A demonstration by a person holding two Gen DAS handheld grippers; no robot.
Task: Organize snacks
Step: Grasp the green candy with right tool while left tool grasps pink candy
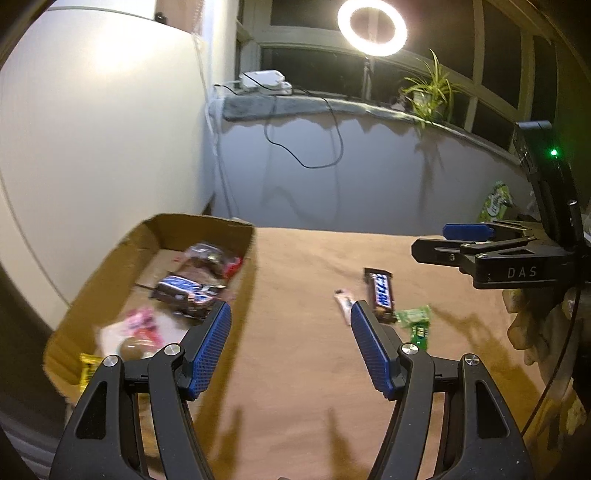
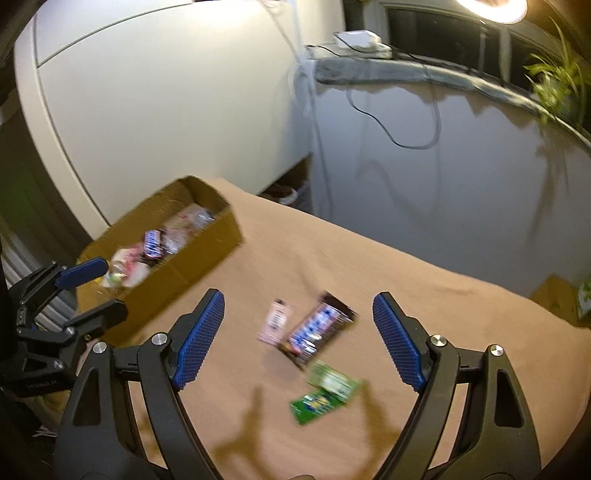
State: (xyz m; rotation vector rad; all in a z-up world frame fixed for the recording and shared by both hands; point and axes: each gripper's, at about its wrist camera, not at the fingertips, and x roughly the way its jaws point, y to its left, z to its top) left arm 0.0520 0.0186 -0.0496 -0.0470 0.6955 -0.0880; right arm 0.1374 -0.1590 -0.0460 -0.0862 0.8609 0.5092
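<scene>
A cardboard box point(image 1: 92, 291) at the table's left holds several snacks, among them a Snickers bar point(image 1: 184, 291). It also shows in the right wrist view point(image 2: 207, 254). On the brown cloth lie a Snickers bar point(image 1: 382, 293) point(image 2: 317, 328), a small pink packet point(image 1: 343, 301) point(image 2: 275, 321) and green packets point(image 1: 417, 323) point(image 2: 327, 391). My left gripper point(image 1: 290, 317) is open and empty, above the cloth beside the box. My right gripper point(image 2: 297, 310) is open and empty, above the loose snacks; it shows in the left wrist view point(image 1: 443, 240).
A brown cloth point(image 1: 314, 369) covers the table. A white cabinet point(image 1: 92, 147) stands behind the box. A ring light point(image 1: 371, 27), a plant point(image 1: 428, 88) and a white device point(image 1: 264, 81) sit on the windowsill. A green bag point(image 1: 495, 203) lies at the far right.
</scene>
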